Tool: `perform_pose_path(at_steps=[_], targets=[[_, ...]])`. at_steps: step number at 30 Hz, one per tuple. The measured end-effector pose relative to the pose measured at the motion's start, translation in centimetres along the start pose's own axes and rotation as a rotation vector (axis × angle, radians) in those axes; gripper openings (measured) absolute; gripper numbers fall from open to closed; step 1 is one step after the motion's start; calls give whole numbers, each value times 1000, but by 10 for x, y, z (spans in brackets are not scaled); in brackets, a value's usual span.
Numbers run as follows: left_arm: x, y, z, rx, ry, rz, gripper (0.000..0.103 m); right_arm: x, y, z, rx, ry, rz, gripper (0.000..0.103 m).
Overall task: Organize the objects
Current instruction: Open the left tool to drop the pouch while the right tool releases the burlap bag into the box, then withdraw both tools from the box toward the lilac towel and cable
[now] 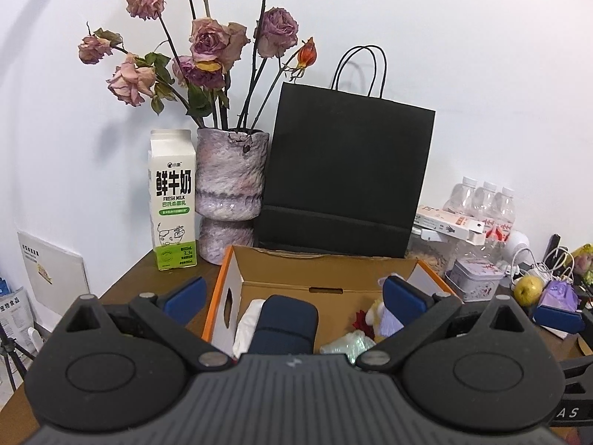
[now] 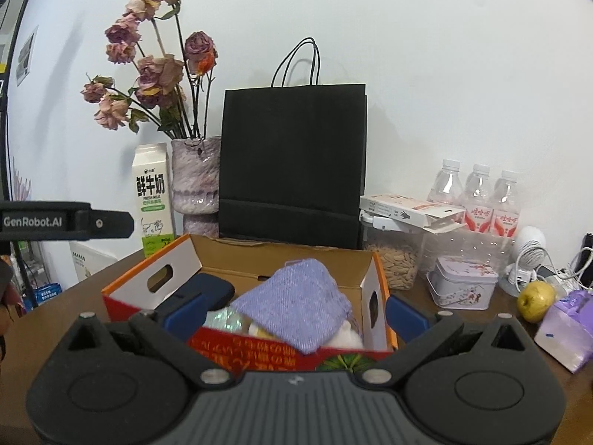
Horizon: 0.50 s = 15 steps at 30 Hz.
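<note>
My left tool (image 1: 292,298) hangs with its blue pads spread wide and nothing between them, and my right tool (image 2: 294,313) is likewise agape and empty, both poised over the open cardboard box (image 2: 285,256) that sits on the brown counter (image 2: 74,296) in front of the black paper bag (image 2: 292,163). The thing nearest my right pads is the lilac woven pouch (image 2: 292,302), lying tilted on top of the other contents toward the near wall of the box. I judge it light and soft, a loose cloth that will crumple instead of resisting, so I would pinch it across a gathered fold near its upper corner, not try to span its flat face. Under my left tool lies a dark navy case (image 1: 287,324), rounded at the corners and seemingly fabric covered; it looks firmer and a little heavier, and its long sides offer the best purchase. Beside it, touching, is a white tissue pack (image 1: 250,324), squashy and probably slippery in its wrap. A crinkly pale green packet (image 1: 346,345) and a small plush toy (image 1: 374,313) fill the right of the box, both light and yielding. Outside it, on the counter to the right, sit a floral tin (image 2: 463,282) and a yellow-green apple (image 2: 535,300), hard and smooth, the apple liable to roll. The milk carton (image 1: 172,200) and the vase of dried roses (image 1: 229,193) stand behind; the vase looks fragile.
</note>
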<state>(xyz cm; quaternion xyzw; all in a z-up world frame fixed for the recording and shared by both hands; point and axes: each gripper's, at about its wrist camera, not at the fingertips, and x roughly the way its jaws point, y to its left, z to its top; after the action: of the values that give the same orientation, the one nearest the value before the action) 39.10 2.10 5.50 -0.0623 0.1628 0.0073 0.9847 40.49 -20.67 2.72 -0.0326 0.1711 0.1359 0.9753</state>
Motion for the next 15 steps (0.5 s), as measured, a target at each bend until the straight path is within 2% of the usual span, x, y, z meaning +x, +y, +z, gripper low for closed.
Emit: perform_pose_path(at_steps=[15], targets=[[-66, 3, -23, 22, 43, -47, 103, -74, 16, -31, 8, 14, -11, 103]])
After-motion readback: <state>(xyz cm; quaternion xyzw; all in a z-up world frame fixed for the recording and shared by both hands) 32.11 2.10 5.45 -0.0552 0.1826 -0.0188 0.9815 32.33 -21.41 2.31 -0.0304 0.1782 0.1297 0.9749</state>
